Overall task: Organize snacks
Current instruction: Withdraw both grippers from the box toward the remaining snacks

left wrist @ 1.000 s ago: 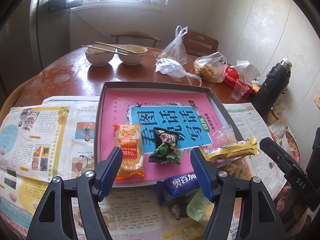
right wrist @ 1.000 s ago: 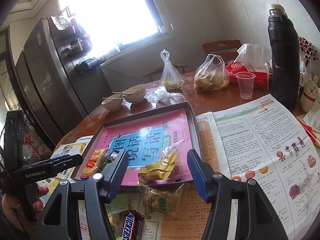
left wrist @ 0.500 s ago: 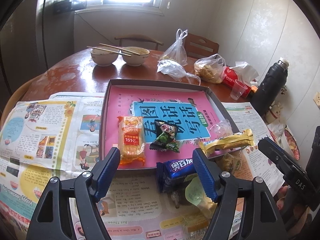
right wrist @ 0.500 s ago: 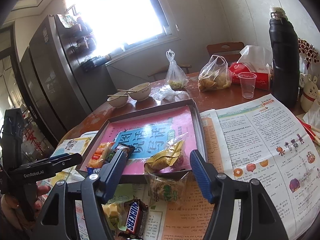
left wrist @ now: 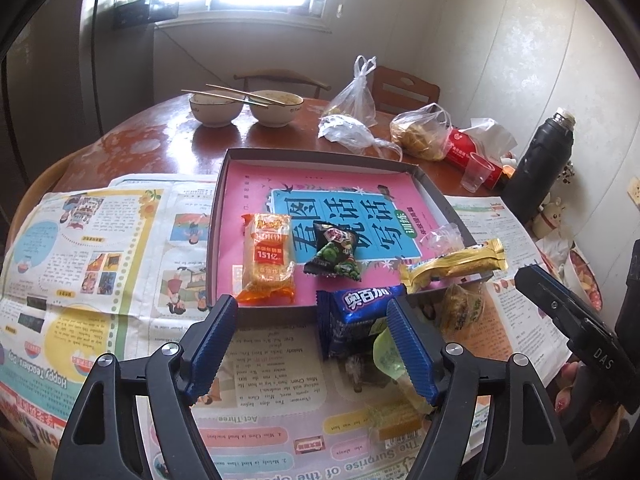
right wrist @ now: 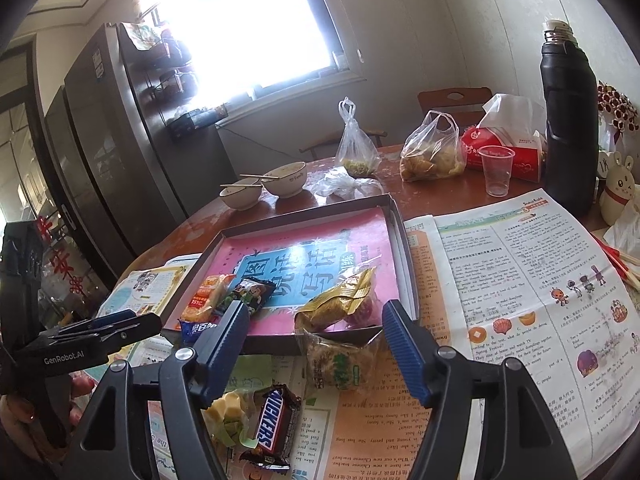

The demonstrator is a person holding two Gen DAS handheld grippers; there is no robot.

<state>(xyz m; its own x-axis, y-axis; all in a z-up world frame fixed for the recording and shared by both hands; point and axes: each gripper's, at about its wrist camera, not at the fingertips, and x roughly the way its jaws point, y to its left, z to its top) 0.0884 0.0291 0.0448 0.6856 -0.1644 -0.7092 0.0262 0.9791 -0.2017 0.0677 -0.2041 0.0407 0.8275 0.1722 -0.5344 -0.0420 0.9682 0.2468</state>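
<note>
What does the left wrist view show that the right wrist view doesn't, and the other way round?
Only the left wrist view shows the whole blue snack pack against the tray's near wall.

Only the right wrist view shows the Snickers bar on the newspaper, plus the fridge.

Both show the orange pack, the dark green pack and the gold pack at the tray, the two bowls and the black flask. Each gripper is empty; the right gripper's jaws are opening.
</note>
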